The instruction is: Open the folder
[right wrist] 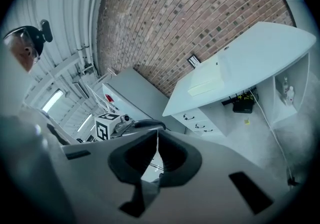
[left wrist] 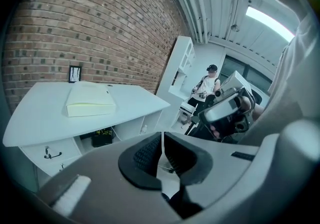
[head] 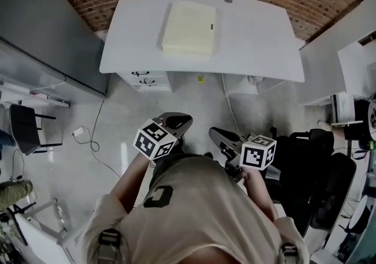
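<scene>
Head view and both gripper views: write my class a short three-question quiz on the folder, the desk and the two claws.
1. True or false: the folder lies closed on the white desk.
2. Pick one: the left claw is A open, B shut and empty, C shut on the folder.
3. Short answer: does the right claw touch the folder?
Key: 1 true; 2 B; 3 no.

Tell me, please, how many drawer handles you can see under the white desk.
2. Both sit on the drawer unit under the desk's left end in the head view: an upper handle and a lower handle just beneath. Others may be hidden under the desktop.
</scene>
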`<state>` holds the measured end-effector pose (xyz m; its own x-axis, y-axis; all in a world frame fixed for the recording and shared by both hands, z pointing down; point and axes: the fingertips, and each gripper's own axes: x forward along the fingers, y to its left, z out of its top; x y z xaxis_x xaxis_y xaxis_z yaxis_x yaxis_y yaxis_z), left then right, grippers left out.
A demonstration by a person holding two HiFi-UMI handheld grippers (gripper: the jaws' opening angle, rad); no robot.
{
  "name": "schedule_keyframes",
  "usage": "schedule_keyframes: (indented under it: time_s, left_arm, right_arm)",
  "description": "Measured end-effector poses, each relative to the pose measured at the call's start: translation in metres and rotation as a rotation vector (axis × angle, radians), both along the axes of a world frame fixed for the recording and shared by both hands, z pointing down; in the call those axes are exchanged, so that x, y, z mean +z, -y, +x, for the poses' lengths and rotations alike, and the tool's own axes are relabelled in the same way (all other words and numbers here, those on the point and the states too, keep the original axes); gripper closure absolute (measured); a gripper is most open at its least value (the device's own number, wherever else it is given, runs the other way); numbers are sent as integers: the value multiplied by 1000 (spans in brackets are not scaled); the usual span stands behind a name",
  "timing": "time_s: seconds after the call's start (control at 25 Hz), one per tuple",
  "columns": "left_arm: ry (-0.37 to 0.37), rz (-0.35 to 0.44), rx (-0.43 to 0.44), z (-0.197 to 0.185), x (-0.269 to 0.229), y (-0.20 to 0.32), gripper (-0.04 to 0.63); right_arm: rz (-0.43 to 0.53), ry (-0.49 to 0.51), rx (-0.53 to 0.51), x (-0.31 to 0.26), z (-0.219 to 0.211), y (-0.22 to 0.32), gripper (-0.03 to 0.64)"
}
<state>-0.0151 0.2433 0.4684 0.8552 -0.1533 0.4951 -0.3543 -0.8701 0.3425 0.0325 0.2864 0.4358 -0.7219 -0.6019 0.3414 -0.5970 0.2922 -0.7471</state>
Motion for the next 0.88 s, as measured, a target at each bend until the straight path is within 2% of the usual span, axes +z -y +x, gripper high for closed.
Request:
schedule_keyframes:
  time_s: [0.36,0.88]
  left_arm:
    - [-4,16,16,-44,-1,38,578]
    - [-36,33,-63,-99,-2,78,578]
  right_arm:
    - [-8,-14,26,0,-35,39,611]
    - [-28,-54,-26,2,-83,67,611]
